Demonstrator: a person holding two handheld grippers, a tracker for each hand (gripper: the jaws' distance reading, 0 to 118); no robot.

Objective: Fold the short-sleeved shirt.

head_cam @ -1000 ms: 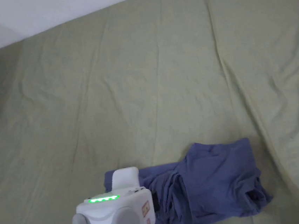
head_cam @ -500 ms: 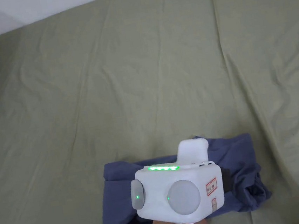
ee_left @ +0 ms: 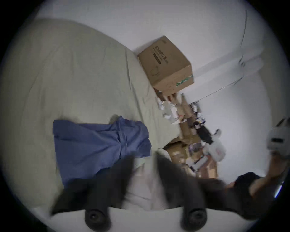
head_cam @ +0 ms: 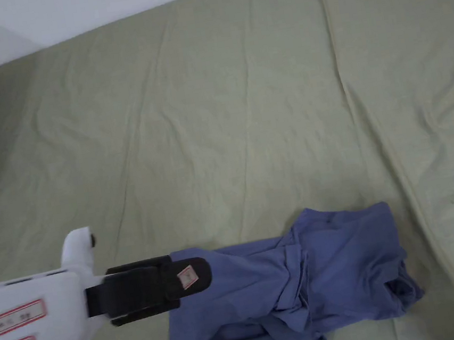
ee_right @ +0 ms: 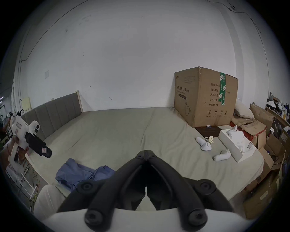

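The blue short-sleeved shirt (head_cam: 293, 286) lies bunched near the front edge of the bed, with a ridge of folds across its middle. My left gripper (head_cam: 200, 274) points right from the lower left, its tips just over the shirt's left edge. In the left gripper view the blurred jaws of the left gripper (ee_left: 144, 157) stand apart with nothing between them, and the shirt (ee_left: 97, 144) lies beyond. My right gripper (ee_right: 146, 151) is held above the bed's front edge, jaws shut and empty. The shirt (ee_right: 78, 172) lies to its lower left, with the left gripper (ee_right: 48, 154) further left.
The green sheet (head_cam: 240, 122) covers a wide bed with a grey headboard (ee_right: 53, 116) at its left end. A big cardboard box (ee_right: 205, 97), white controllers (ee_right: 204, 144) and a white tray (ee_right: 235, 146) sit at the bed's right end. Cardboard clutter stands beyond that edge.
The left gripper swung right over the shirt, then back to the left, and now lies turned sideways at the shirt's left edge. The shirt's middle is bunched again.
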